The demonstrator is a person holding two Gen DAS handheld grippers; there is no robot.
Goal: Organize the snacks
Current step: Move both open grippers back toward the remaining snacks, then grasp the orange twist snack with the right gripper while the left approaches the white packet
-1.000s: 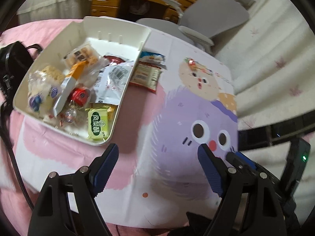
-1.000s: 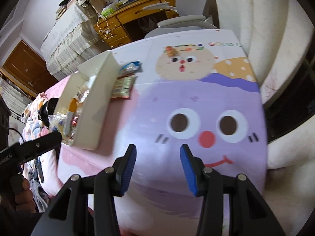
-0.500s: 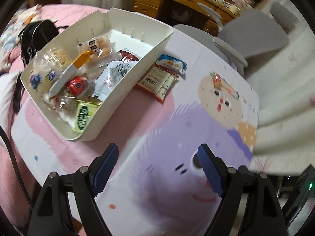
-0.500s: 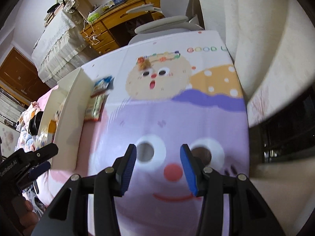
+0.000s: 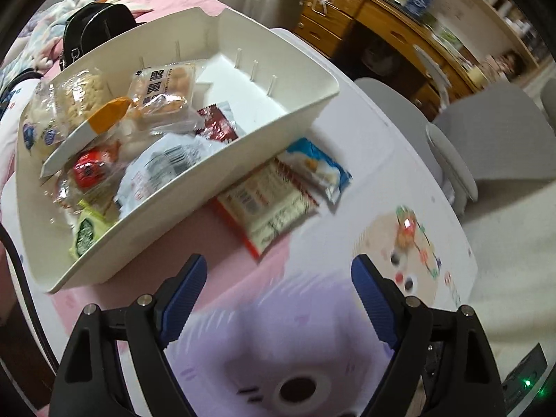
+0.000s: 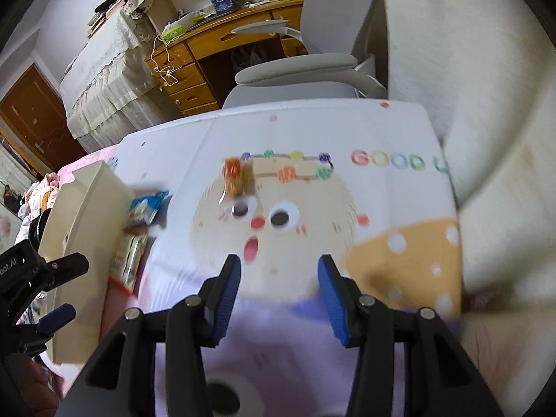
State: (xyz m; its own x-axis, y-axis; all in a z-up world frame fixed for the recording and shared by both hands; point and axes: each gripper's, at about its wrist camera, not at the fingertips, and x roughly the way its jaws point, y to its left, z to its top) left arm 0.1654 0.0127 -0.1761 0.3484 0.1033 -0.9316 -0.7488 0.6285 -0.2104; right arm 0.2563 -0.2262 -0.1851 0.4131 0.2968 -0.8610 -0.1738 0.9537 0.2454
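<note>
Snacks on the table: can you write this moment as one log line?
left tool: open, empty | right tool: open, empty | white bin: part-filled | outside bin: blue packet, red-edged packet, small candy

Both fisheye views bend straight lines hard toward dark, vignetted corners. The left wrist view is dim and warm-toned, with motion blur smearing the cartoon tablecloth [image 5: 285, 316] and the snack packets [image 5: 274, 205] beside the white bin [image 5: 194, 187]; the wooden desk [image 5: 375, 14] behind is soft. The right wrist view is brighter, perhaps daylit, though its tablecloth print [image 6: 278, 208] also blurs. The blue gripper pads [image 6: 226, 299] stay sharp.
</note>
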